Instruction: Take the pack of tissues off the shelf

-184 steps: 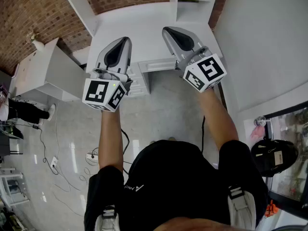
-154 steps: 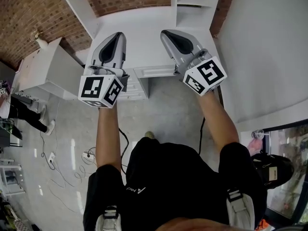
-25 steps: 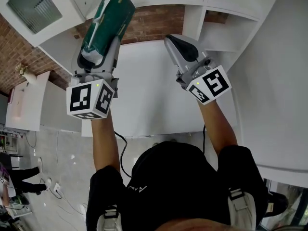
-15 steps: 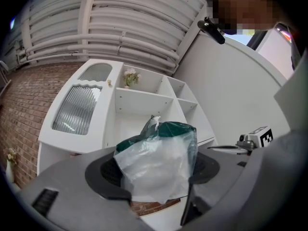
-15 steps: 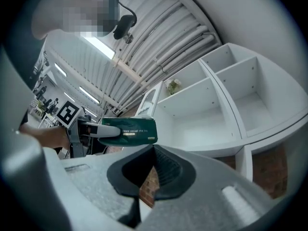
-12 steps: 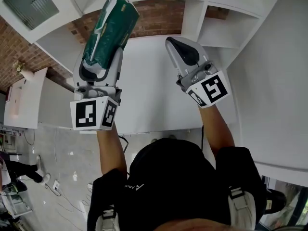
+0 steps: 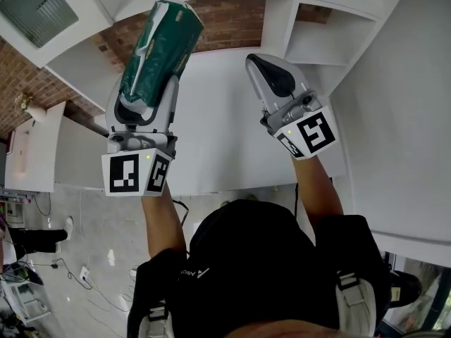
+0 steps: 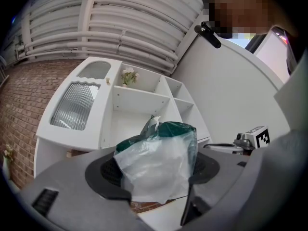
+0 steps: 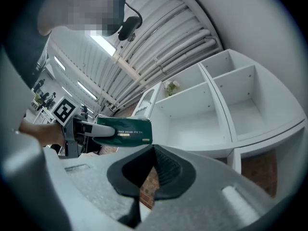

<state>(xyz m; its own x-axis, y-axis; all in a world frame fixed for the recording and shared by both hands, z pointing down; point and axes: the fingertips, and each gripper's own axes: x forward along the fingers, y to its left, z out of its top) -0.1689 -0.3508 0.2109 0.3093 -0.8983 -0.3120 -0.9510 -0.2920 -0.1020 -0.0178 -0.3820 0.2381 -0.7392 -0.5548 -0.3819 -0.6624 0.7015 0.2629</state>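
My left gripper (image 7: 146,90) is shut on a dark green pack of tissues (image 7: 161,44) and holds it in the air in front of the white shelf unit (image 7: 310,41). In the left gripper view the pack's clear plastic end (image 8: 156,165) fills the space between the jaws of that gripper (image 8: 154,174), with the shelf's compartments (image 8: 139,105) behind it. My right gripper (image 7: 271,72) hovers over the white desk, shut with nothing in it. Seen from the right gripper (image 9: 154,170), the pack (image 9: 124,130) sticks out sideways from the left gripper (image 9: 72,129).
A white desk top (image 7: 225,132) lies under both grippers, against a brick wall (image 7: 225,30). A cabinet door with ribbed glass (image 8: 72,105) adjoins the shelf on the left. A small flower vase (image 8: 128,76) stands in an upper compartment. Cables trail on the floor (image 7: 42,259).
My left gripper has drawn back from the shelf toward the person with the pack in it. The right gripper has barely moved. Several seconds ago both grippers were empty.
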